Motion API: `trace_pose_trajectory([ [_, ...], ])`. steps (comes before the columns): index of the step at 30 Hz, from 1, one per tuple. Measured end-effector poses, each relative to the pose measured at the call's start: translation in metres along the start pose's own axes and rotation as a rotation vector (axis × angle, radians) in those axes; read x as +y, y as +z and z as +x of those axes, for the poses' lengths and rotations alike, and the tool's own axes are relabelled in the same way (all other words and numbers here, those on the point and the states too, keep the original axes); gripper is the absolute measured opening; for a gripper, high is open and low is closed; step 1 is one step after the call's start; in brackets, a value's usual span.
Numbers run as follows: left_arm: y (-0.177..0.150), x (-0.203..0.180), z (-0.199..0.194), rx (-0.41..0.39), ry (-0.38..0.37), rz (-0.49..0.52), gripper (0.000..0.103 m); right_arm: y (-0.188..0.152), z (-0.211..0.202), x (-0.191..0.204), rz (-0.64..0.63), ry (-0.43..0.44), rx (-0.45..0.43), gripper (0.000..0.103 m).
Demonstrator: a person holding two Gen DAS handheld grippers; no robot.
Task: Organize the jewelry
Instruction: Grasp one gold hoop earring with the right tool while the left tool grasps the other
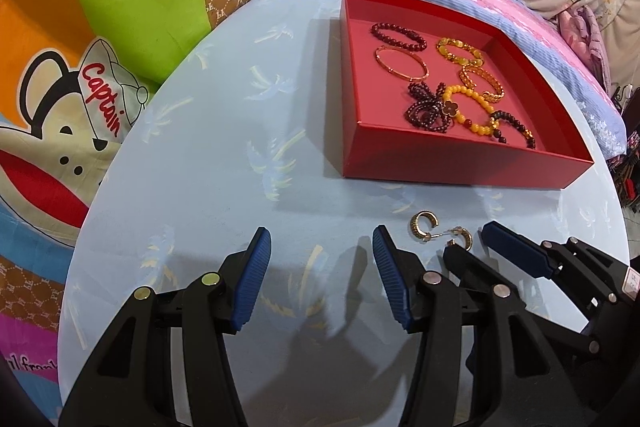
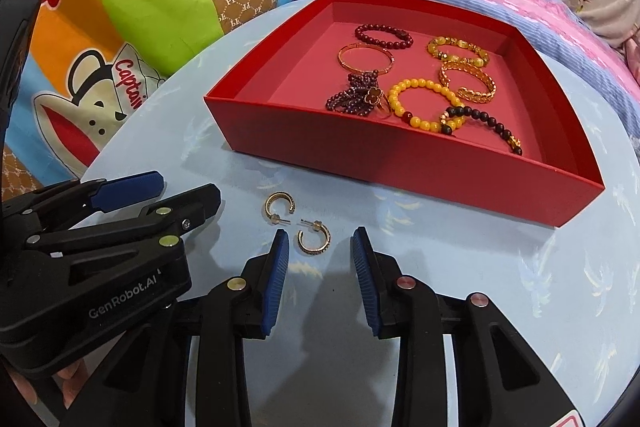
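Two gold hoop earrings lie on the pale blue table: one (image 2: 314,241) just ahead between the right gripper's (image 2: 320,247) spread fingertips, untouched; the other (image 2: 280,207) ahead-left. Left gripper (image 1: 322,247) is spread, empty. Red tray (image 2: 400,155) sits beyond.

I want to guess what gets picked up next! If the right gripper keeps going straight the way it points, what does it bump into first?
Most likely the nearer gold earring, lying on the table just ahead of the open right gripper. The red box sits farther back.
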State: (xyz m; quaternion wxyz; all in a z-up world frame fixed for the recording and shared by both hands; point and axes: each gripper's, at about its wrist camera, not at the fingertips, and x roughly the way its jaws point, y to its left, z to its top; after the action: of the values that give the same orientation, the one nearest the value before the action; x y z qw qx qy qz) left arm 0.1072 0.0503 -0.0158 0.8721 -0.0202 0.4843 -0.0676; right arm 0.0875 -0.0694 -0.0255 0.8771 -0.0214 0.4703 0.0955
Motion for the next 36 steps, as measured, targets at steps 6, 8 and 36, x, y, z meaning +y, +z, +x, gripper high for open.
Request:
trace_pose_trajectory([
  [6, 0.000, 0.000, 0.001, 0.001, -0.002, 0.002, 0.050, 0.002, 0.002, -0.001, -0.009, -0.014, -0.005, 0.015],
  [8, 0.000, -0.002, 0.001, 0.001, -0.004, 0.003, 0.050, 0.001, 0.001, -0.003, -0.006, -0.018, -0.006, 0.015],
  [36, 0.005, -0.063, 0.014, 0.004, -0.064, 0.132, 0.039, -0.015, -0.022, -0.055, 0.146, -0.040, -0.013, 0.015],
])
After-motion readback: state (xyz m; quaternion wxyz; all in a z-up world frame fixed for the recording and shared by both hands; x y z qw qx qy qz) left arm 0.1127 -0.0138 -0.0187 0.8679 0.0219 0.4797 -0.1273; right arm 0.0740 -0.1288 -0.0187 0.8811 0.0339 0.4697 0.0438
